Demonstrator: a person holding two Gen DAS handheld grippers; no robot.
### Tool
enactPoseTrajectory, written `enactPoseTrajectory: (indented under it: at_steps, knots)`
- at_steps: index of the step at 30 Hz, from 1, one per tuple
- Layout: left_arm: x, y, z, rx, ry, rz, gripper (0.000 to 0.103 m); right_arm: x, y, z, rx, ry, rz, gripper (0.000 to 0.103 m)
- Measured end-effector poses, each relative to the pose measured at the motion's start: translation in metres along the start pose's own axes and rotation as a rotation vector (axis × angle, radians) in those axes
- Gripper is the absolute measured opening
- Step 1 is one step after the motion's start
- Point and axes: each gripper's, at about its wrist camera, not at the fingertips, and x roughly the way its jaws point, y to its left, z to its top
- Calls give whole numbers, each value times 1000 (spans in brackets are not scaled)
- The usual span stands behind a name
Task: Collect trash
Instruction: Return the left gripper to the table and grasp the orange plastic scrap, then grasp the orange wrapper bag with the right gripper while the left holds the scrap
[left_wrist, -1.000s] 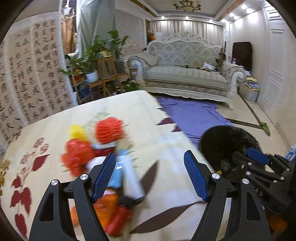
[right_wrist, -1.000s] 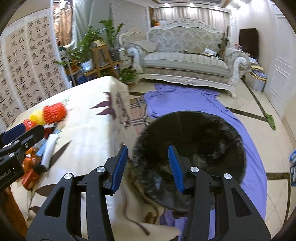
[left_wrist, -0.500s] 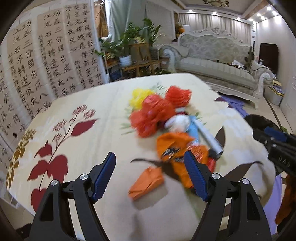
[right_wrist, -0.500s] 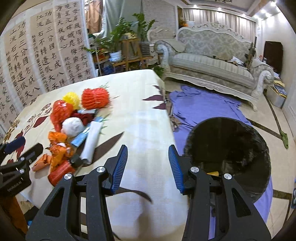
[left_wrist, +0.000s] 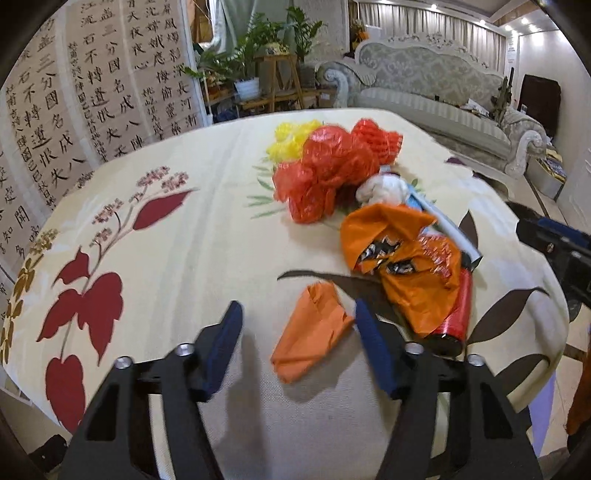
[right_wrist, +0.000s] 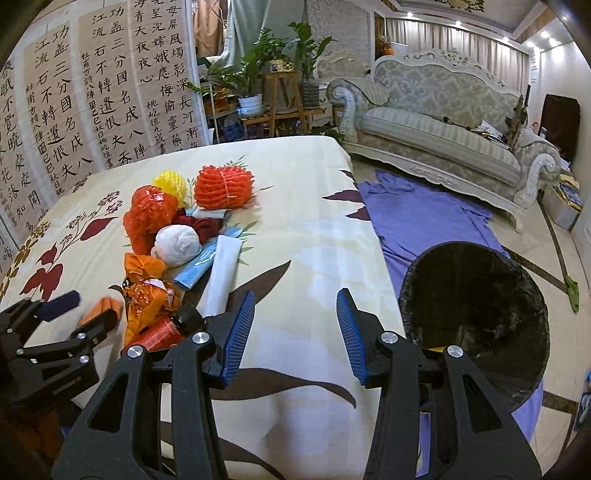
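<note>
Both jaws of the left gripper (left_wrist: 297, 328) gape around a small crumpled orange wrapper (left_wrist: 312, 334). Closing off-centre could pinch the floral tablecloth (left_wrist: 177, 251). Right gripper (right_wrist: 295, 328) hangs open, empty.

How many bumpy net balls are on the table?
2 clearly: an orange-red foam net at the pile's far end, and a yellow foam net just left of it, partly behind the crumpled red bag. More may hide underneath.

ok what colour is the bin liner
Black; the bin liner shows best in the right wrist view.

right gripper (right_wrist: 295, 328) hovers, jaws apart, over the tablecloth (right_wrist: 317, 236), trash pile (right_wrist: 177, 251) left, black bin (right_wrist: 476, 317) right.
</note>
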Motion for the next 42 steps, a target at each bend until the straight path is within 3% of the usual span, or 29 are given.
enactPoseTrajectory:
  at_steps: [2, 4, 24, 35, 38, 42]
  knots:
    - [0, 3, -1, -13, -7, -25, 49, 1, 3, 1, -7, 2, 5, 45]
    - [-1, 5, -2, -5, -14, -19, 34, 2, 7, 2, -15, 3, 9, 45]
    - [-17, 97, 4, -180, -86, 130, 34, 12, 90, 11, -164, 17, 157, 46]
    - [-22, 114, -1, -225, -95, 148, 34, 8, 109, 13, -179, 18, 201, 46]
    - [-24, 119, -1, -233, -103, 156, 34, 12, 117, 12, -196, 29, 209, 55]
    - [-24, 124, -2, -241, -103, 167, 34, 22, 128, 11, -207, 49, 208, 55]
